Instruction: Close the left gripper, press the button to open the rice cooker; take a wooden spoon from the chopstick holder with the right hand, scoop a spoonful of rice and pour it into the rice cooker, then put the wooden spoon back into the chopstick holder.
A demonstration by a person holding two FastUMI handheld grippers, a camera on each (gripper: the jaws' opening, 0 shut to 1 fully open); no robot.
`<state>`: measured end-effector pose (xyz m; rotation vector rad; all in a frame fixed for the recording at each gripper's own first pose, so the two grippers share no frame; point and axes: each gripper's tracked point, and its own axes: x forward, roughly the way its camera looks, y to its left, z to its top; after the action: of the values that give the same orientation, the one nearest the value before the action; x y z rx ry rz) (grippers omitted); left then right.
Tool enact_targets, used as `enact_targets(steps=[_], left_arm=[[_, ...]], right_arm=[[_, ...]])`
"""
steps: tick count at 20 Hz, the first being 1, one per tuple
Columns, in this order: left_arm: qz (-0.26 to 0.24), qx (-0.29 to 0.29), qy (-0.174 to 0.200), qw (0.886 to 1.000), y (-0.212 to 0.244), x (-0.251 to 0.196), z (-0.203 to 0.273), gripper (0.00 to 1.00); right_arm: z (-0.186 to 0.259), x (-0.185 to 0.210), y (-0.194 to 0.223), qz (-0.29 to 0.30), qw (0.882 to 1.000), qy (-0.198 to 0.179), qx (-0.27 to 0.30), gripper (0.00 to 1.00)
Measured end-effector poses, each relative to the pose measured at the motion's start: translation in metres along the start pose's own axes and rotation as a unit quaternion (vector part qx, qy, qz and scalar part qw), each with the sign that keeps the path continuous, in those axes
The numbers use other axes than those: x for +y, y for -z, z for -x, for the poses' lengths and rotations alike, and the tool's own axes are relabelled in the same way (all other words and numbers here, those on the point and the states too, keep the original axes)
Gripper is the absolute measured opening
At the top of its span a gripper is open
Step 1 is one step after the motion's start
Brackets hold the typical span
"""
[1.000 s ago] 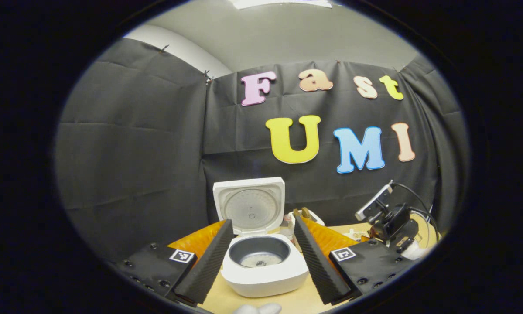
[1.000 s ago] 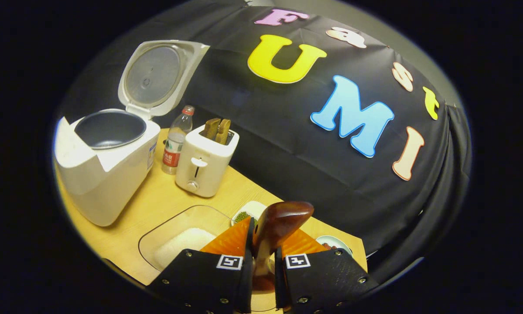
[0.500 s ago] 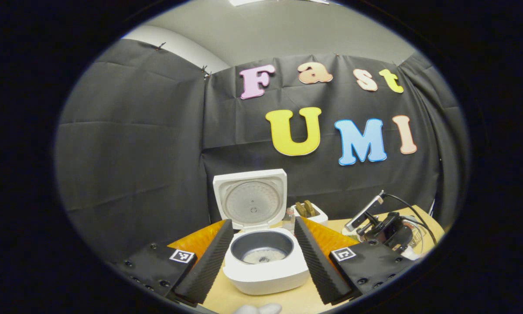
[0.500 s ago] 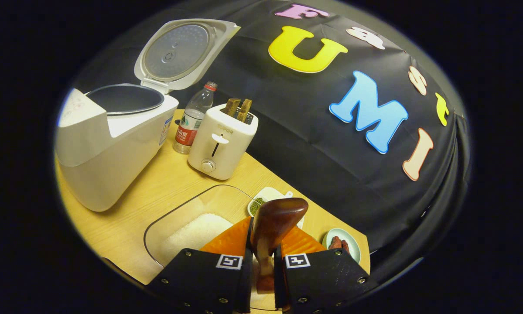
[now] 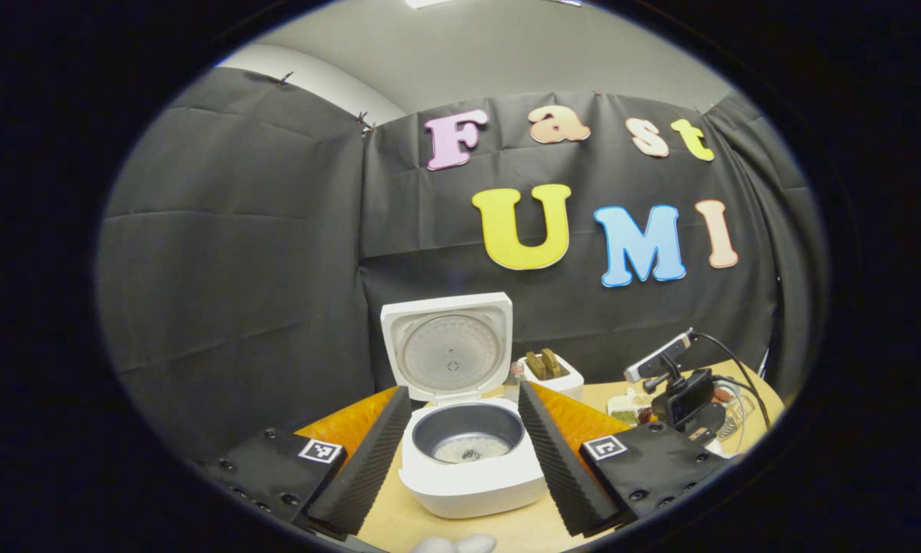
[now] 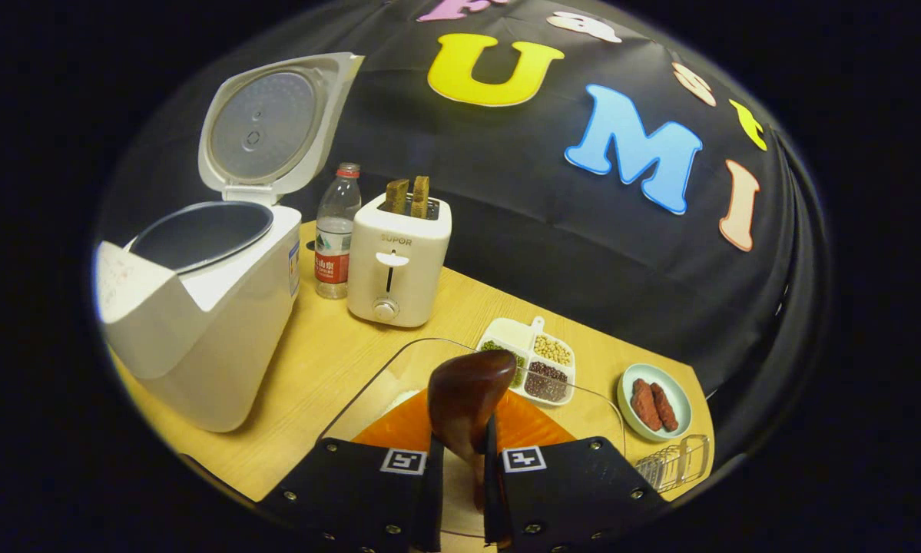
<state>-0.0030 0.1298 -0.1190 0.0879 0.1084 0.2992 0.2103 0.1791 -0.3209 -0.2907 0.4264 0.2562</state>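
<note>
The right tool (image 6: 458, 480) is seen pressed nearly together on the handle of the wooden spoon (image 6: 469, 401), whose dark rounded bowl rises just above and between the two fingers; no rice can be made out on the side of the bowl that is shown. Directly beneath and beyond the spoon lies a clear glass dish (image 6: 399, 376) holding white rice, and beside it on the desk (image 6: 306, 361) a divided tray of beans (image 6: 533, 361) and a small plate with reddish pieces (image 6: 654, 401) are set. At the lower right edge of the right gripper view a clear ribbed holder (image 6: 679, 459) is partly shown; it is judged, not confirmed, to be the chopstick holder. Farther off stand a white toaster (image 6: 395, 261) with two slices, a water bottle (image 6: 335, 230) touching or just beside it, and the rice cooker (image 6: 199, 307). The left tool (image 5: 460, 453) is held spread wide and grips nothing, its fingers framing the rice cooker, whose lid (image 5: 446, 346) stands upright and open. A thin layer of rice (image 5: 469, 448) is visible at the bottom of the inner pot. The button press, the scoop and the pour are therefore judged complete; the return of the spoon to its holder is judged to remain.
</note>
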Motion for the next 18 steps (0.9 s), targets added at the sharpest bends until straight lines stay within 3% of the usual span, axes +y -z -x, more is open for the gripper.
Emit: enact_targets(steps=[3,8,12,16,18], left_arm=[[-0.005,0.006,0.001,1.0,0.006,0.0,-0.003,0.96],[-0.004,0.015,0.004,1.0,0.01,-0.002,-0.006,0.98],[-0.002,0.011,0.005,1.0,0.004,-0.004,-0.009,0.98],[0.0,0.013,0.008,1.0,0.002,-0.006,-0.011,0.98],[-0.004,0.01,0.008,1.0,-0.003,-0.006,-0.012,1.0]], right_arm=[[-0.002,-0.007,-0.002,-0.094,0.995,-0.011,0.006,0.25],[-0.005,-0.02,-0.003,-0.218,0.975,-0.026,0.016,0.22],[-0.006,-0.029,-0.002,-0.323,0.945,-0.042,0.021,0.22],[-0.008,-0.035,0.0,-0.385,0.921,-0.054,0.021,0.22],[-0.008,-0.041,0.003,-0.424,0.903,-0.06,0.021,0.22]])
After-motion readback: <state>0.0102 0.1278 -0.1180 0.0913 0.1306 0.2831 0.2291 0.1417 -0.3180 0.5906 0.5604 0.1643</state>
